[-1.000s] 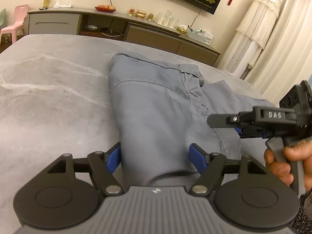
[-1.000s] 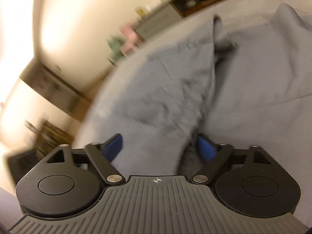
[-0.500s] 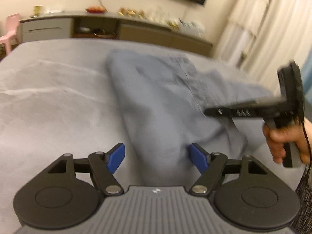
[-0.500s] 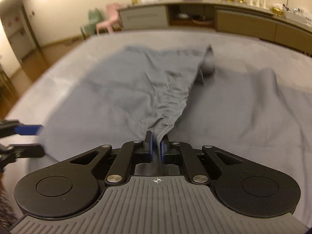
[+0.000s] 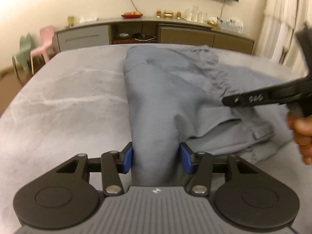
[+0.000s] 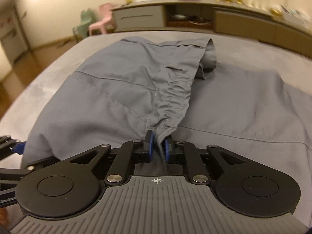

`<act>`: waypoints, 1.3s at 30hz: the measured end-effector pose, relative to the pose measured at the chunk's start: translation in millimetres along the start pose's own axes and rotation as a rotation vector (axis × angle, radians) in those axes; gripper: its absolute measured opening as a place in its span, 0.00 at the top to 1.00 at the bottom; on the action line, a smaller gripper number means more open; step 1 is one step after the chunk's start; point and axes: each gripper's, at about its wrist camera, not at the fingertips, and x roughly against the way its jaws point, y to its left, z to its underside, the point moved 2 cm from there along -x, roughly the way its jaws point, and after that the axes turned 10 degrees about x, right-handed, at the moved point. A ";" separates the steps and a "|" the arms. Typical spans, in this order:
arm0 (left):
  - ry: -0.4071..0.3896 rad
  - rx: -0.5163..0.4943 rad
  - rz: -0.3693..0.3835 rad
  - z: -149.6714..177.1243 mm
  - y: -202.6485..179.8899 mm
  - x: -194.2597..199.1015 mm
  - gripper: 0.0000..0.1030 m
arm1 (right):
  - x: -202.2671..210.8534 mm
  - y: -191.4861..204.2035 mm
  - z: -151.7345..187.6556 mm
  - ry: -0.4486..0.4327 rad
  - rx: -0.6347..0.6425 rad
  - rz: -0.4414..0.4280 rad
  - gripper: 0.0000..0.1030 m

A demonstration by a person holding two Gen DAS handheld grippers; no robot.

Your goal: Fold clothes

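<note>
A grey garment point(image 5: 165, 89) point(image 6: 117, 89), seemingly trousers, lies partly folded on a grey marbled table point(image 5: 68, 97) point(image 6: 253, 48). My left gripper point(image 5: 156, 158) sits at its near end, jaws half closed. A thick bunch of cloth fills the gap and touches both blue pads point(image 5: 127, 158). My right gripper point(image 6: 158, 149) is shut on a gathered ridge of the garment, holding it slightly off the table. In the left wrist view the right gripper point(image 5: 227, 101) reaches in from the right, held by a hand point(image 5: 302, 132). The left gripper's blue fingertip point(image 6: 19, 148) shows at the right wrist view's left edge.
A long low sideboard point(image 5: 175, 31) with dishes and glasses runs along the far wall. A pink chair point(image 5: 45, 41) and a green chair point(image 5: 24, 52) stand beyond the table's far left corner. Curtains point(image 5: 282, 9) hang at the right.
My right gripper closed on the garment's ridge and swung over it. My left gripper's jaws narrowed around the cloth, and the view turned to face the sideboard.
</note>
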 end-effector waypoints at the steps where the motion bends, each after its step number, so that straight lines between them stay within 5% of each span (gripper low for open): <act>1: -0.018 0.027 0.020 -2.4 6.0 11.0 0.50 | 2.8 -0.4 -4.1 0.020 0.010 -0.014 0.67; 3: -0.093 0.084 0.069 -10.9 17.8 35.8 0.45 | 25.3 -13.5 -6.6 -0.007 -0.028 -0.015 0.49; 7: -0.147 0.193 0.193 -35.3 29.2 37.5 0.45 | 78.6 -34.1 -15.3 -0.173 -0.090 -0.033 0.51; 11: -0.171 0.170 0.244 -55.3 17.9 5.4 0.47 | 74.3 -11.9 -55.4 -0.196 0.035 -0.110 0.57; 15: -0.092 0.150 0.221 -47.3 14.5 -31.1 0.52 | 25.3 11.7 -85.9 -0.138 0.142 -0.078 0.60; 21: 0.028 0.222 0.214 -38.1 29.8 -48.4 0.42 | -49.9 25.5 -99.5 -0.058 0.196 -0.070 0.64; 27: -0.052 0.137 0.321 -36.3 14.3 -3.8 0.43 | -130.8 43.6 -107.8 0.032 0.245 -0.084 0.60; 32: 0.024 0.090 0.204 -21.7 7.0 -22.6 0.40 | -214.3 66.7 -99.6 0.136 0.261 -0.082 0.56; 37: 0.042 0.077 0.176 -18.9 4.5 -24.6 0.38 | -263.0 101.3 -127.6 0.047 0.328 -0.097 0.64; 39: 0.050 0.066 0.158 -14.7 5.2 -25.8 0.36 | -307.3 107.8 -127.1 0.100 0.359 -0.058 0.63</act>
